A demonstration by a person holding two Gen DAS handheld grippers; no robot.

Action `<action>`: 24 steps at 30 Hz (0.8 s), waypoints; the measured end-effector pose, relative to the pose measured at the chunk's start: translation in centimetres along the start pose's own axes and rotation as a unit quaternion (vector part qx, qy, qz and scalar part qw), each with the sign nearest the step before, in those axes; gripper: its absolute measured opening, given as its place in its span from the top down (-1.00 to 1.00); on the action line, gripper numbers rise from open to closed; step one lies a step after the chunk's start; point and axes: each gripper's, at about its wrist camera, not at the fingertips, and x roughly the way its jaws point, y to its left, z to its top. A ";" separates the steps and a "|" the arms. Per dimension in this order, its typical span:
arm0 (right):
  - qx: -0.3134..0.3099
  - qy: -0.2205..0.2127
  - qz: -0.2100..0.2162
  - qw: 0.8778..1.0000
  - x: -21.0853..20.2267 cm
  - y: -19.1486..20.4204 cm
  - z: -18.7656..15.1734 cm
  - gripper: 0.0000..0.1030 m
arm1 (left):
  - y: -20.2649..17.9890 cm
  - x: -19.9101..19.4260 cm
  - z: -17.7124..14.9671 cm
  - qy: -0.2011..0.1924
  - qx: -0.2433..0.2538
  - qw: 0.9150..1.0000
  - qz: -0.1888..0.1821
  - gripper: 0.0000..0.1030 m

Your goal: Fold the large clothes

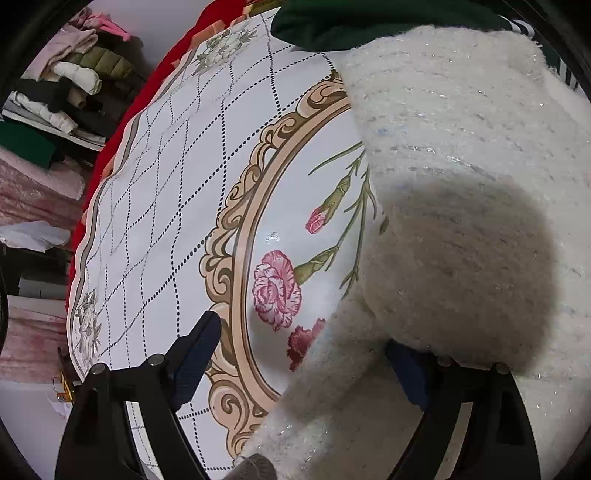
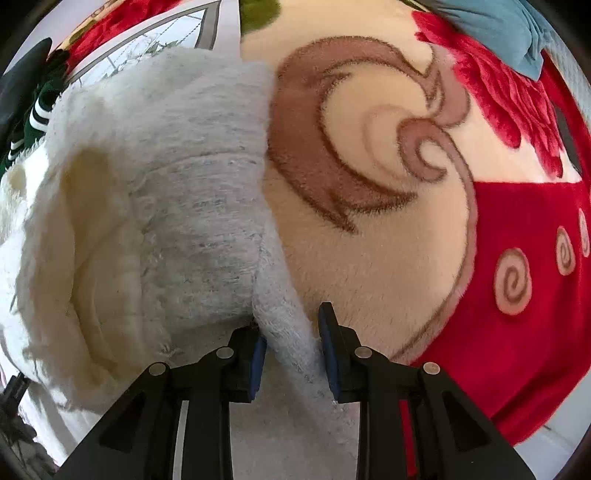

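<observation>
A fluffy white sweater lies bunched on the flowered tablecloth. My left gripper hovers over its near edge, jaws wide open. A strip of the sweater lies between the fingers, and the knit covers the right fingertip. In the right wrist view the same sweater spreads to the left over a plush blanket. My right gripper points down at it. A ridge of the sweater's edge fills the narrow gap between its blue pads.
A dark green garment with white stripes lies beyond the sweater. Folded clothes are piled off the table at the far left. The red blanket rims the tablecloth. A blue cloth lies at the blanket's far right.
</observation>
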 end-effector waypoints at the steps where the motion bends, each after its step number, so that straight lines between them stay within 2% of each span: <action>1: 0.003 0.004 0.001 1.000 -0.5 -0.2 -0.1 0.41 | 0.1 -0.4 -0.1 0.002 0.002 1.000 -0.005 -0.70; 4: 0.027 0.014 -0.008 1.000 -3.1 -1.7 -0.7 0.34 | 1.0 -2.5 -1.2 0.003 0.005 0.999 -0.033 -0.70; 7: 0.061 -0.006 0.017 0.998 -6.7 -2.7 -1.9 0.32 | 1.3 -5.0 -2.3 -0.004 0.008 0.999 -0.053 -0.70; 8: 0.076 -0.021 0.051 0.996 -7.9 -3.0 -2.1 0.28 | 1.3 -5.5 -2.4 -0.003 0.004 0.998 -0.059 -0.70; 9: 0.088 -0.035 0.096 0.991 -8.7 -3.0 -2.2 0.11 | 1.2 -6.1 -2.2 -0.004 0.000 0.998 -0.066 -0.70; 10: 0.094 -0.043 0.131 0.986 -9.1 -2.9 -2.0 -0.19 | 1.1 -6.3 -2.0 -0.004 -0.003 0.998 -0.070 -0.70; 12: 0.096 -0.056 0.198 0.974 -9.0 -1.9 -1.1 -0.59 | 0.6 -6.5 -1.0 -0.011 -0.012 0.997 -0.076 -0.71; 15: 0.099 -0.040 0.238 0.965 -6.6 1.2 0.1 -0.59 | -0.1 -6.5 0.8 -0.021 -0.020 0.997 -0.078 -0.71; 16: 0.097 -0.031 0.242 0.965 -5.7 1.9 0.6 -0.34 | -0.1 -6.6 1.3 -0.028 -0.023 0.996 -0.077 -0.71; 17: 0.092 -0.028 0.234 0.968 -5.0 2.7 1.1 0.07 | -0.3 -6.8 2.0 -0.039 -0.026 0.996 -0.071 -0.71; 18: 0.082 -0.025 0.225 0.971 -4.5 3.5 1.6 0.86 | -0.1 -6.9 2.4 -0.044 -0.027 0.996 -0.070 -0.71; 19: 0.081 -0.026 0.219 0.972 -4.5 4.2 1.2 0.86 | 0.0 -6.9 2.8 -0.049 -0.030 0.996 -0.071 -0.71; 22: 0.087 -0.091 0.184 0.975 -6.8 4.1 1.6 0.87 | 0.8 -7.2 4.2 -0.063 -0.042 0.994 -0.077 -0.71; 24: 0.093 -0.117 0.157 0.976 -8.0 3.5 2.0 0.87 | 1.0 -7.0 4.9 -0.067 -0.046 0.994 -0.075 -0.71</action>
